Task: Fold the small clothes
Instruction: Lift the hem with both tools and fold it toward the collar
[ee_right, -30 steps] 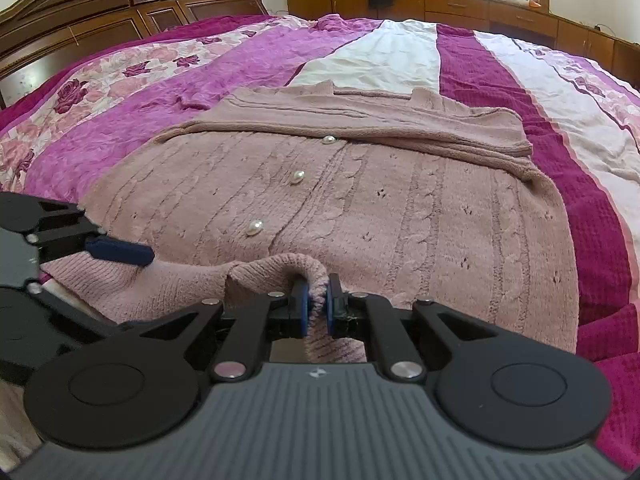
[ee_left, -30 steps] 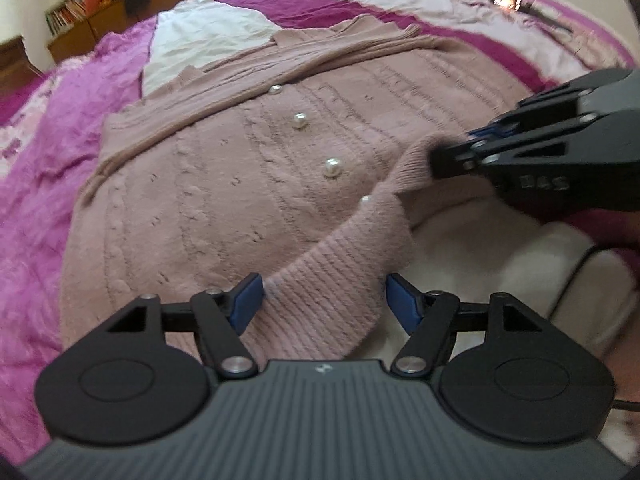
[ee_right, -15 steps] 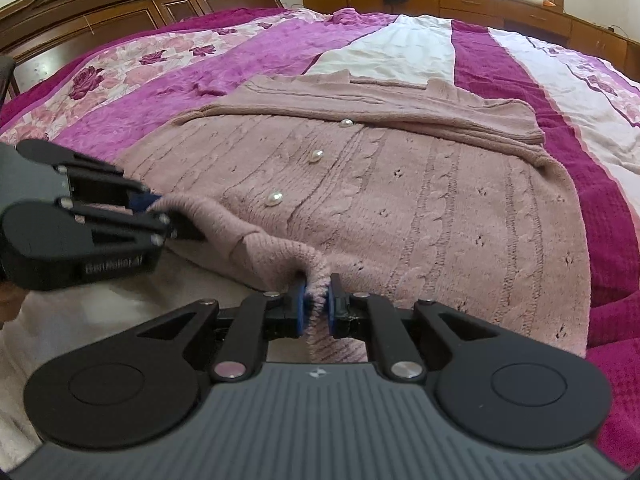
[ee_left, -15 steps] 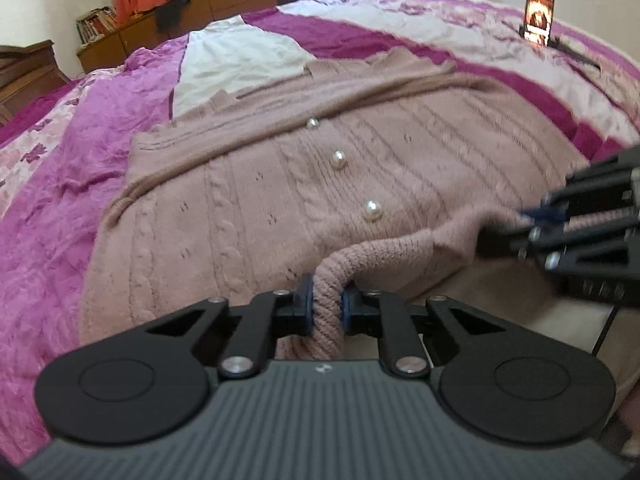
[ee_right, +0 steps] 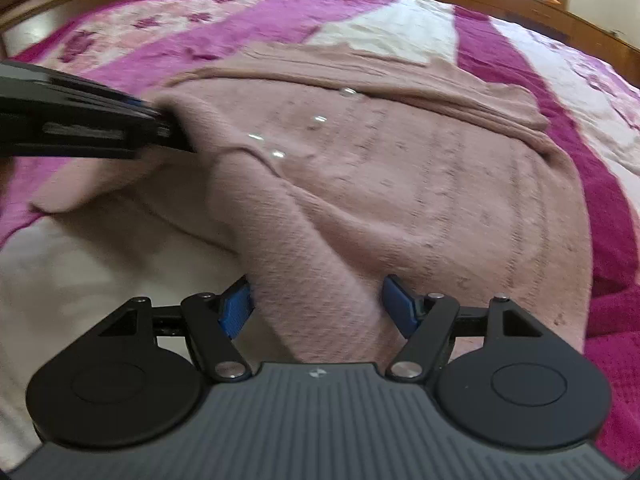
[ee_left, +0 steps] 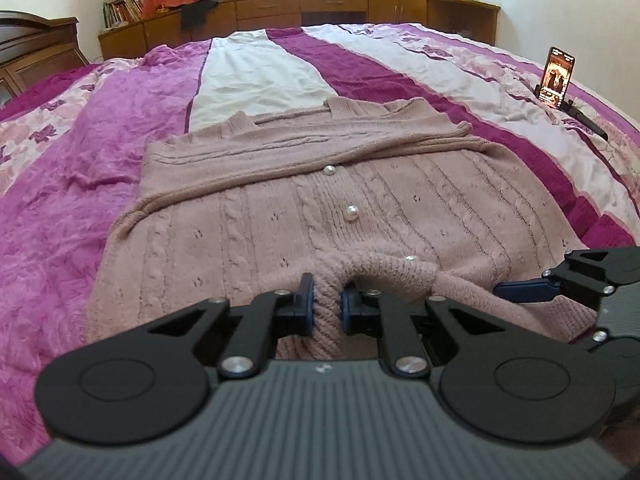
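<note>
**One claw on the hem, the other off it**

My left claw [ee_left: 326, 308] is clamped on a bunched ridge of the ribbed hem of the pink cardigan [ee_left: 320, 216], on the edge of the garment nearest me. My right claw [ee_right: 316, 306] stands wide, its blue pads [ee_right: 236, 308] either side of a fold of the same knit without pinching it. The cardigan lies spread on the bed [ee_left: 72, 208], sleeves crossed over its far end, pearl buttons [ee_left: 351, 213] running down its middle.

The risk I see is lopsidedness. If I lift now with only one claw gripping, the hem should rise at a single point and the heavy knit will likely sag and twist beside it, dragging the crossed sleeves out of place. The bunched grip may also slip, since thick ribbing compresses unevenly. The right wrist view is blurred, so I can't judge how much cloth sits between its pads; closing blindly could catch two layers.
</note>
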Demonstrator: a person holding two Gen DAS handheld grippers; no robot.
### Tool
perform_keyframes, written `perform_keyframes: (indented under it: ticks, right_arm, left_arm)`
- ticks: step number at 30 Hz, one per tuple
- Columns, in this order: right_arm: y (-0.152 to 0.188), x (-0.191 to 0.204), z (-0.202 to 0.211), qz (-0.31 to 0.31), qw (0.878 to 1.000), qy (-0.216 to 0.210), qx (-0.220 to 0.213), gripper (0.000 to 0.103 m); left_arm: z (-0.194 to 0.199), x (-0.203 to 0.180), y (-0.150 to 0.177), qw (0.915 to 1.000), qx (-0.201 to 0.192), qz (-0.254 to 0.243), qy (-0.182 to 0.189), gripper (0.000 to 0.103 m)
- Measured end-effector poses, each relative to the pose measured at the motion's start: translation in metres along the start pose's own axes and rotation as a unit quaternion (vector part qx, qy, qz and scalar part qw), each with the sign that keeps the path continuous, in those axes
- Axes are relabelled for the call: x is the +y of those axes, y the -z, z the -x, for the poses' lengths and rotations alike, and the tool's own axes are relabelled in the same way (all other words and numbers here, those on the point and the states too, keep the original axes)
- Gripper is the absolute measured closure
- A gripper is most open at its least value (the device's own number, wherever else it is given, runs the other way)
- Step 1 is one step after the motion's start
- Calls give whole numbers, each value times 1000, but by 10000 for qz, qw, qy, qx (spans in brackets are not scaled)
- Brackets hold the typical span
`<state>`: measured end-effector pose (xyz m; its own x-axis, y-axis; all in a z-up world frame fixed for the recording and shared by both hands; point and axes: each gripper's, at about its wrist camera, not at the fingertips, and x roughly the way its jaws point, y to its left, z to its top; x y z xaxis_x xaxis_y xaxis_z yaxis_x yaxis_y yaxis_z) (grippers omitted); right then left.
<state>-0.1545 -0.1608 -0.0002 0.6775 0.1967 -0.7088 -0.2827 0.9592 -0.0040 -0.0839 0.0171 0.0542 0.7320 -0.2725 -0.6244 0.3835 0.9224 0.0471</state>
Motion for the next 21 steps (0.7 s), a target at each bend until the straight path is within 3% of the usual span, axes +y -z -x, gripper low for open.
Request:
perform_keyframes:
  ticks: [3,5,8,10,21]
  right_arm:
    - [2,-6,2,-171,9996,199,-111,38]
    - [1,-11,4,-257,9991,273,-205,62]
    - [1,-16,9,-354,9981,322,-387,80]
    - [-1,-16,13,-351,9972,347,-554,86]
    - [-24,-20,51,-431,9853,445,-1593,92]
  left_arm:
    - [1,1,0,10000,-21,12,-8,88]
    - [2,1,1,10000,-30,43,-1,88]
    - [3,2,1,10000,-37,58,14,88]
    - [4,2,1,10000,-57,73,17,88]
    - [24,4,-14,9985,-533,141,-76,88]
